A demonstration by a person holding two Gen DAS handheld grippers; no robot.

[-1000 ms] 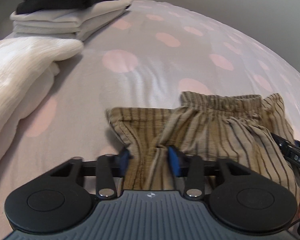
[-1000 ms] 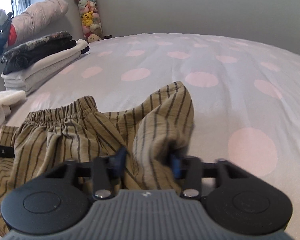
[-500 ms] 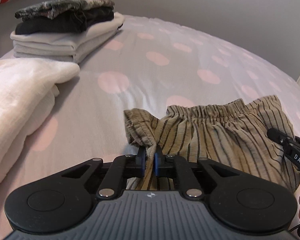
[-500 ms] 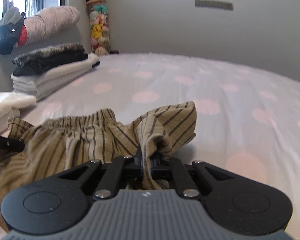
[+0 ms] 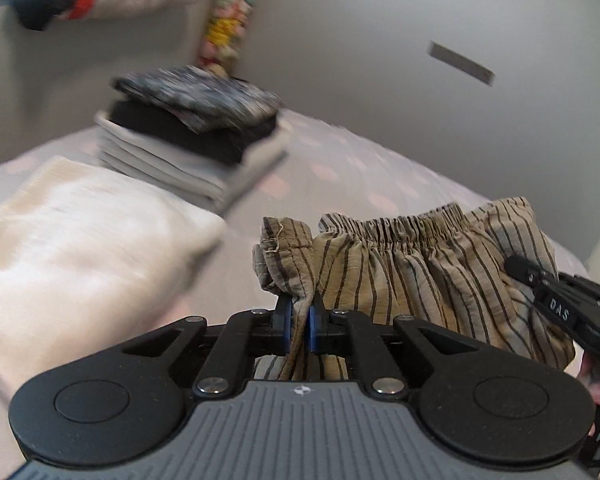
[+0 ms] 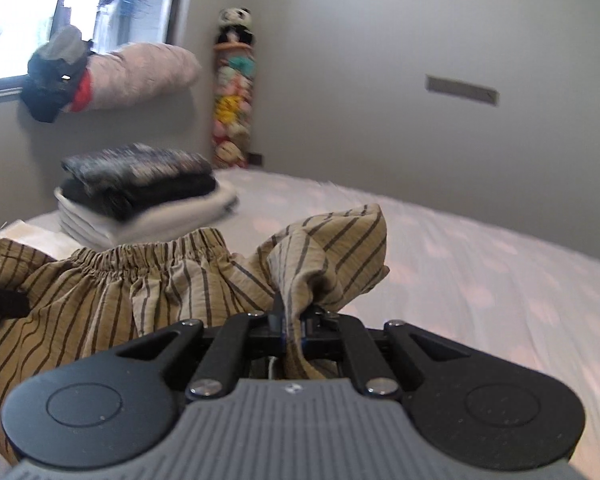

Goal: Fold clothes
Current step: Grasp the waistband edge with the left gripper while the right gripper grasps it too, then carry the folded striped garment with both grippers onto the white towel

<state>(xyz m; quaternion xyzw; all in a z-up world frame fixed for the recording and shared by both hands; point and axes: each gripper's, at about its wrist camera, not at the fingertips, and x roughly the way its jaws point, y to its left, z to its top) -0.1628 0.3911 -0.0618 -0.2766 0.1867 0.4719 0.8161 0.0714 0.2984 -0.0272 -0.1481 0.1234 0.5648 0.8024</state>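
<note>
The striped shorts [image 5: 412, 276], a second ago loose on the bed [image 6: 480, 264] between parted jaws, are now clamped at both ends by the left tool [image 5: 298, 320] and right tool [image 6: 294, 330] and lifted, so spreading for a fold can be judged begun.

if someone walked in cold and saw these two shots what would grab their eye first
The tan striped shorts would, bunched between the two views with the left gripper and right gripper each shut on a corner. Behind them a stack of folded clothes sits on the pink-dotted bed, and a column of plush toys stands in the corner.
</note>
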